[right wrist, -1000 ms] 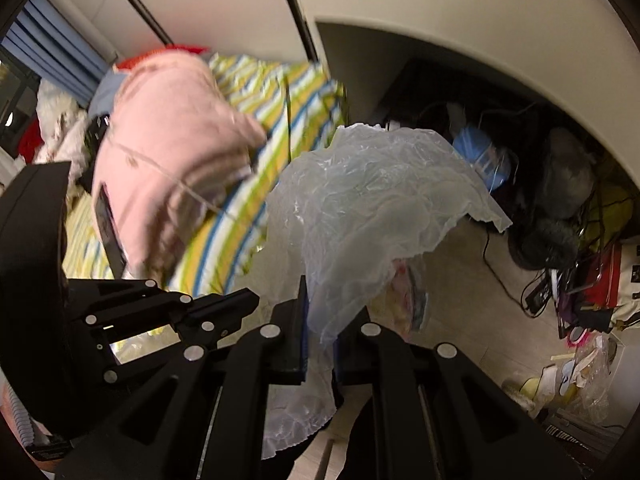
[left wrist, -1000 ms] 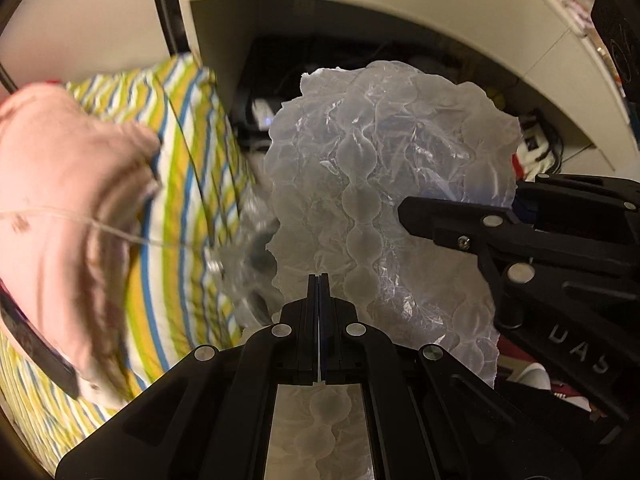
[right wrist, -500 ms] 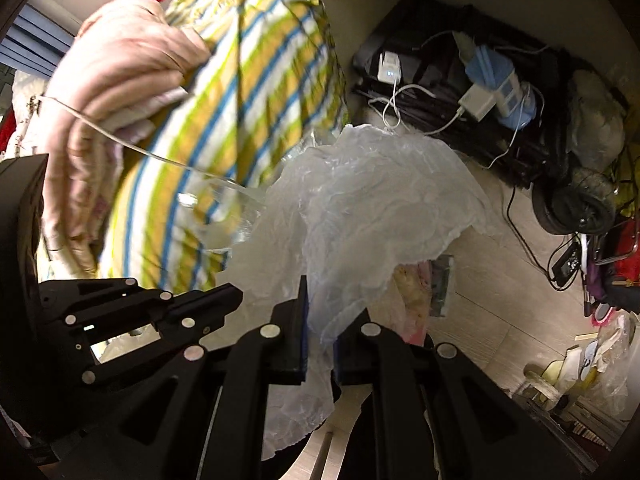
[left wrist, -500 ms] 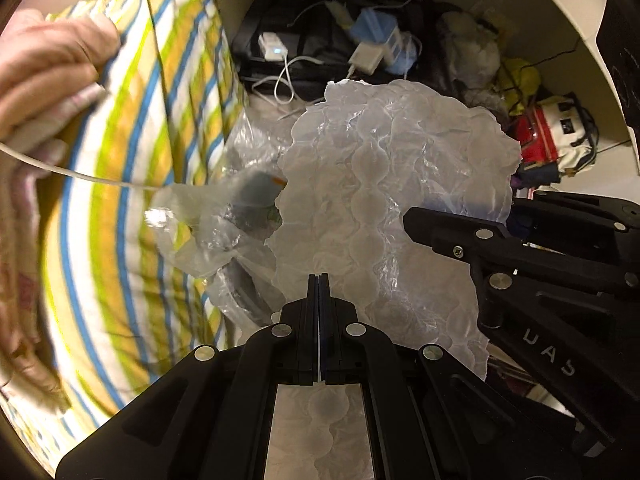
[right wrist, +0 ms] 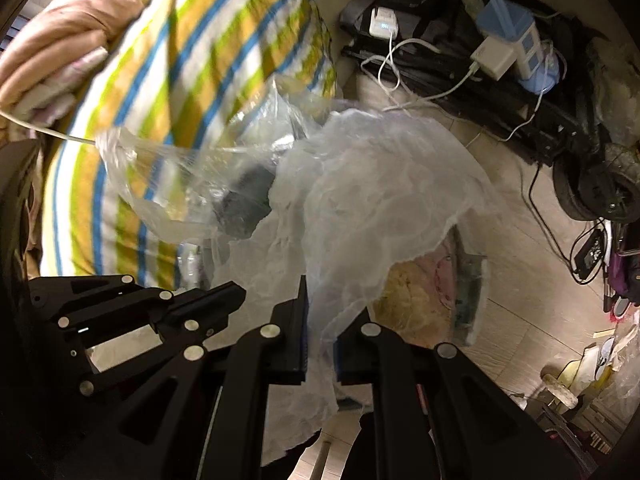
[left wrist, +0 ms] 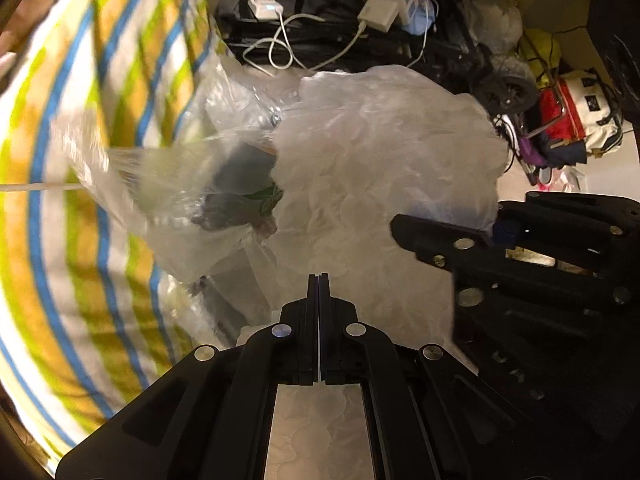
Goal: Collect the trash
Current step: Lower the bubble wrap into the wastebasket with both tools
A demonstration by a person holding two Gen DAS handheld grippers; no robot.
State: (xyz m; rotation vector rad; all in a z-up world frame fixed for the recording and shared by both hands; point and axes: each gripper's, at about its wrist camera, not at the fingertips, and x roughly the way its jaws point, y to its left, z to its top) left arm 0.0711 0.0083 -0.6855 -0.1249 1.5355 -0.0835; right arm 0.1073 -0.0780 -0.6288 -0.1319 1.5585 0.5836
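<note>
Two grippers, one sheet between them. Left wrist view: your left gripper (left wrist: 319,292) is clenched tight, its jaws meeting on the near hem of the bubble wrap (left wrist: 384,184), which billows away toward the far clutter. Your right gripper (left wrist: 404,228) enters from the right and bites the same sheet at its right edge; holding it at two points likely keeps it spread enough to steer. Left of the sheet sits a clear trash bag (left wrist: 172,184), dark scraps inside, its mouth turned toward you, pressed against the striped bedding (left wrist: 80,160). Room is tight on the left; more floor shows at far right.

Right wrist view: your right gripper (right wrist: 320,312) is closed on a bunched fold of bubble wrap (right wrist: 380,200), pads not fully meeting because of the plastic. The left gripper (right wrist: 236,292) shows at lower left. The bag (right wrist: 172,188) hangs by a white cord (right wrist: 60,134). Cables (right wrist: 400,60) lie beyond; open tile to the right
</note>
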